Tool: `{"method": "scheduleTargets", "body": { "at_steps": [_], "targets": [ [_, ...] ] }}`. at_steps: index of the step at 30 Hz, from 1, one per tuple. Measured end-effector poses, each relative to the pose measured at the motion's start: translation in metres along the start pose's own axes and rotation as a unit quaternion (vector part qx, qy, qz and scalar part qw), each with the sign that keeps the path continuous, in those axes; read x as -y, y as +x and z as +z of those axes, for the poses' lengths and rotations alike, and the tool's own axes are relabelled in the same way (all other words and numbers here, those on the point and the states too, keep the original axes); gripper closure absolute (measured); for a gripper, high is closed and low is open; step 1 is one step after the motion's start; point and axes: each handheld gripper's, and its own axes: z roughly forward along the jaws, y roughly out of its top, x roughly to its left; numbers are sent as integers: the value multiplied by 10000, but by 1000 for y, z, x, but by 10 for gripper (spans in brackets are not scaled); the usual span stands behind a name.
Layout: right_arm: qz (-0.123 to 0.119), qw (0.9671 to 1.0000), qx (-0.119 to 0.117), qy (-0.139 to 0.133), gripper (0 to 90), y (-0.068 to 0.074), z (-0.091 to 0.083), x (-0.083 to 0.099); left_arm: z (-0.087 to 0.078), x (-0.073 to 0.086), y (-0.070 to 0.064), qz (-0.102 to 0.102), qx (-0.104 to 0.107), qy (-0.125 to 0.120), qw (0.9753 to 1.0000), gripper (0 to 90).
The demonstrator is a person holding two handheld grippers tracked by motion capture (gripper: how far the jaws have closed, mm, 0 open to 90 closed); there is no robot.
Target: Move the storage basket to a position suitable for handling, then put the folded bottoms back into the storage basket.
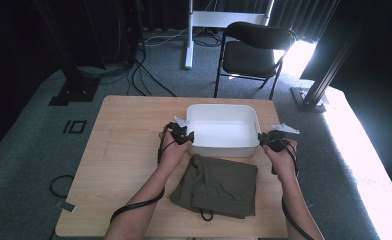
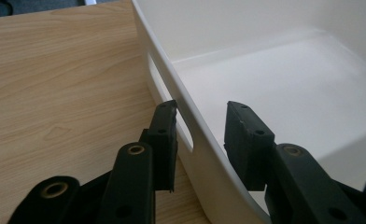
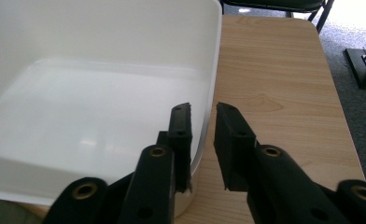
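Observation:
A white plastic bin stands empty at the middle of the wooden table. My left gripper is at its left wall. In the left gripper view the left gripper is open, one jaw outside by the handle slot and one inside the bin. My right gripper is at the right wall. In the right gripper view the right gripper straddles the rim of the bin, open by a narrow gap, with wood showing beside the outer jaw. A folded olive garment lies in front of the bin.
A black folding chair stands beyond the table's far edge, with a white frame leg to its left. Black stands and cables sit on the carpet at both sides. Bare tabletop stretches left of the bin.

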Motion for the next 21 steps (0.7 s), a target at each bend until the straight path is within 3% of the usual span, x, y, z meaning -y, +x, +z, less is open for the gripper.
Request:
{"method": "scheduleTargets", "body": {
  "at_steps": [3, 8, 10, 11, 14, 15, 21],
  "targets": [
    [-6, 9999, -23, -145, 677, -2, -2, -3, -2, 0, 1, -47, 71, 22, 10000, 621],
    [22, 9981, -461, -401, 429, -3, -4, -8, -6, -1, 3, -41, 173, 53, 9998, 531],
    [12, 9975, -589, -380, 391, -2, -3, -9, -7, -1, 4, -58, 190, 34, 9998, 450],
    [-61, 9966, -733, -370, 318, 0, -4, -11, -9, -2, 5, -50, 263, 7, 9996, 391],
    [-91, 9965, -726, -407, 277, 1, -4, -11, -13, -3, 7, -103, 343, -1, 9994, 322],
    [-125, 9966, -656, -485, 195, 5, -3, -11, -15, -3, 8, -119, 406, -16, 9991, 322],
    [-274, 9956, -776, -444, 196, 10, -4, -12, -26, -3, 8, 170, 454, -47, 9988, 246]
  ]
}}
